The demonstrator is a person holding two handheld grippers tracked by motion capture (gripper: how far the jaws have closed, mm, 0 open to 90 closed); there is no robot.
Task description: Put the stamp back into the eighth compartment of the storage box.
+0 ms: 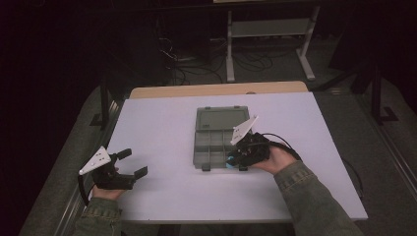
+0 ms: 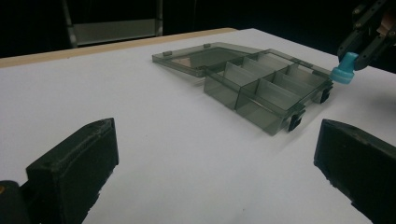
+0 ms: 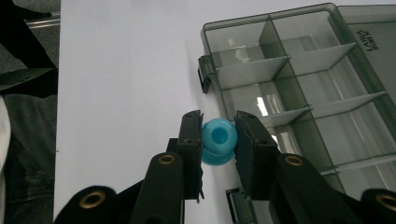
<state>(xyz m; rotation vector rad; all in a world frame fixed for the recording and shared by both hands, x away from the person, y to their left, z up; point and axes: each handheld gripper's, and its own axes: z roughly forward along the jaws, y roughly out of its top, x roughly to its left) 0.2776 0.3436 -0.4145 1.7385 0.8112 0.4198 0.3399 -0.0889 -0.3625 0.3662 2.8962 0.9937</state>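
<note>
Your right gripper [image 3: 218,140] is closed on a small blue knob-shaped piece [image 3: 218,142], held just off the front edge of the open grey compartment box [image 1: 216,142], beside a front latch [image 3: 204,74]. The box lid [image 1: 220,118] lies flat behind the tray. Your left gripper [image 1: 129,164] rests near the table's [image 1: 162,196] front left corner, jaws spread wide and empty. Bare white surface separates it from the box.
</note>
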